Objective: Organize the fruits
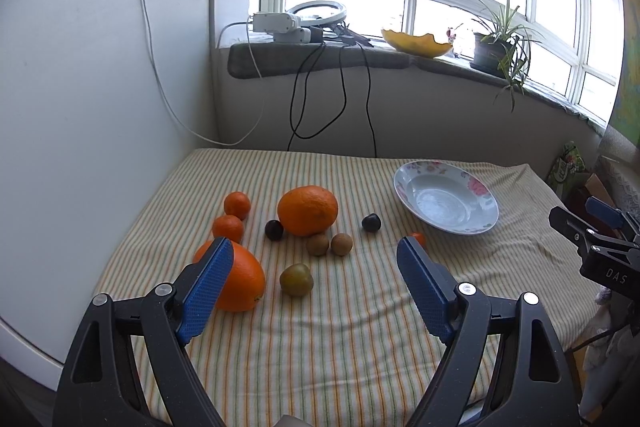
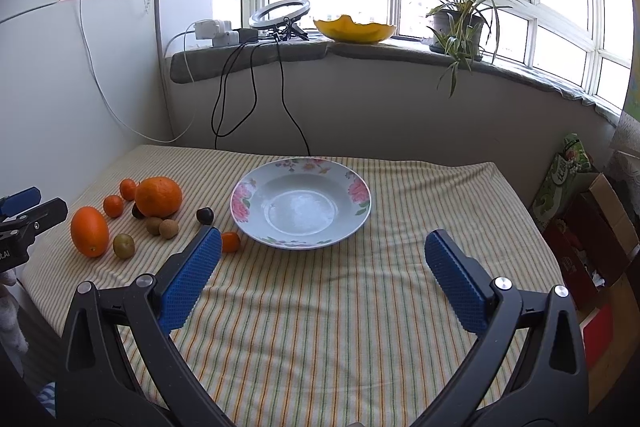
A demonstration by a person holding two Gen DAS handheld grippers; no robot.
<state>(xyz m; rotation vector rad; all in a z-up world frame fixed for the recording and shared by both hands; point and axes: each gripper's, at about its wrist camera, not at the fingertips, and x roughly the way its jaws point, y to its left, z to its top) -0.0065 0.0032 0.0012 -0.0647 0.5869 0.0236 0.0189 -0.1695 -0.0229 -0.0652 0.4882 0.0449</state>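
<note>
Fruits lie on the striped cloth: a big orange (image 1: 308, 209), a second orange (image 1: 240, 277) partly behind my left pad, two mandarins (image 1: 237, 204), two dark plums (image 1: 274, 229), two brown kiwis (image 1: 318, 244), a green fruit (image 1: 296, 279) and a small mandarin (image 2: 230, 241). An empty floral plate (image 1: 476, 205) sits to the right; it also shows in the right wrist view (image 2: 256, 195). My left gripper (image 1: 316, 259) is open and empty above the fruits. My right gripper (image 2: 322, 251) is open and empty in front of the plate.
A white panel (image 1: 80, 107) stands at the table's left edge. A wall with hanging cables (image 1: 340, 99) is behind. The sill holds a plant (image 2: 460, 23), a yellow bowl (image 2: 356, 31) and a ring light. Boxes (image 2: 588, 227) stand right of the table.
</note>
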